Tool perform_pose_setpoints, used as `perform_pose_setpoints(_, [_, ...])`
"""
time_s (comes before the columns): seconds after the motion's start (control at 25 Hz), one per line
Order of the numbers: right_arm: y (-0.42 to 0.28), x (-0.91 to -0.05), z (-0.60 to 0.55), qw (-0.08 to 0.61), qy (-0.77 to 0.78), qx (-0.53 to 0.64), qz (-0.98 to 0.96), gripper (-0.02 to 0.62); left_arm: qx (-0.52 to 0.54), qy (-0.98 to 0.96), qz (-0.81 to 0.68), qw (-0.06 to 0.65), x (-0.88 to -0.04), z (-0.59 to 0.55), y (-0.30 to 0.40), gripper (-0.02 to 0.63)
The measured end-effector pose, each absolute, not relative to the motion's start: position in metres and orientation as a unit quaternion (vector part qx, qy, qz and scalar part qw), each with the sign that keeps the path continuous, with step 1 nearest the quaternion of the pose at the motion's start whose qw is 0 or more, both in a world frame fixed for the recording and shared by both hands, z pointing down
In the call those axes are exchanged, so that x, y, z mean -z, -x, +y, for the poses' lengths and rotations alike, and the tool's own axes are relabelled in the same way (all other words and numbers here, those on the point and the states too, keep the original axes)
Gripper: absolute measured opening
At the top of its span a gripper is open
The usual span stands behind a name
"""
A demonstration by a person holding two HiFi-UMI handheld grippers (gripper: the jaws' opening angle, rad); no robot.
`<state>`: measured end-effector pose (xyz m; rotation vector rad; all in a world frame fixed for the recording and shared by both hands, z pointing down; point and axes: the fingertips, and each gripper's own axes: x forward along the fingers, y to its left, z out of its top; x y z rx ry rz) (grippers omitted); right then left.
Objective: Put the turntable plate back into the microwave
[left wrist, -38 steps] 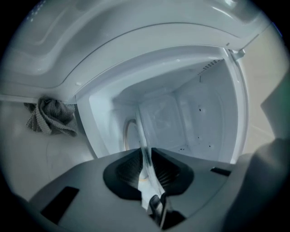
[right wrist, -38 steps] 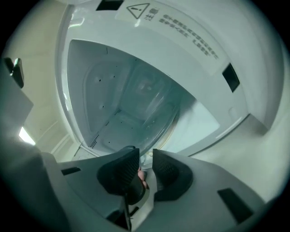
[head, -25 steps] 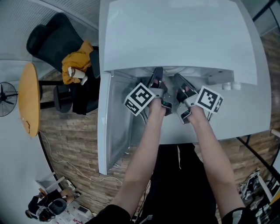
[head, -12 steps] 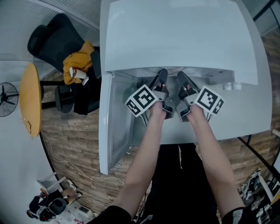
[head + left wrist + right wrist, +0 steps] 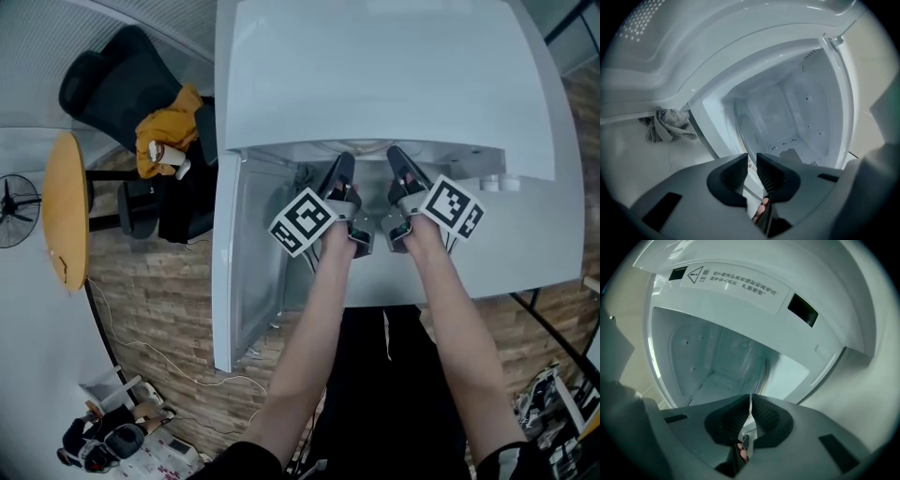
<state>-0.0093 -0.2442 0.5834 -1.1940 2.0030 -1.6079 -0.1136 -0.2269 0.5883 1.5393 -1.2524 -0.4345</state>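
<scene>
The clear round glass turntable plate [image 5: 759, 117] sits in the mouth of the white microwave [image 5: 375, 75], reaching forward from both sets of fingers into the cavity (it's see-through, so the head view barely shows it).

The left gripper [image 5: 750, 158] has its fingers [image 5: 776, 176] nearly together, clamped on the plate's rim, which runs through the thin gap between them. The right gripper [image 5: 750, 401] has fingers [image 5: 766, 420] that have just been closing, and they now pinch the plate's thin edge between them.

The microwave's white door [image 5: 246, 253] hangs open, left of the left fingers. A crumpled grey cloth [image 5: 668, 125] lies on the pale counter [image 5: 633, 154], also left of those fingers. A white warning label [image 5: 736, 282] sits above the right fingers. Well off to the left there's a black chair [image 5: 108, 80] with a yellow garment [image 5: 164, 141] on it.
</scene>
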Motion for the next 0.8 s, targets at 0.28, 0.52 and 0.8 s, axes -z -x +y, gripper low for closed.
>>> perform_pose_setpoints(0.28, [0.002, -0.579, -0.254, 0.168, 0.425, 0.549, 0.700, 0.006, 0.181, -0.642, -0.519, 0.534, -0.593, -0.231, 0.112, 0.046])
perform_pose_setpoints(0.52, [0.000, -0.578, -0.253, 0.157, 0.425, 0.546, 0.704, 0.006, 0.180, -0.643, -0.517, 0.535, -0.594, -0.230, 0.112, 0.048])
perform_pose_setpoints(0.8, [0.005, -0.576, -0.235, 0.125, 0.422, 0.538, 0.719, 0.006, 0.171, -0.648, -0.523, 0.526, -0.591, -0.229, 0.112, 0.049])
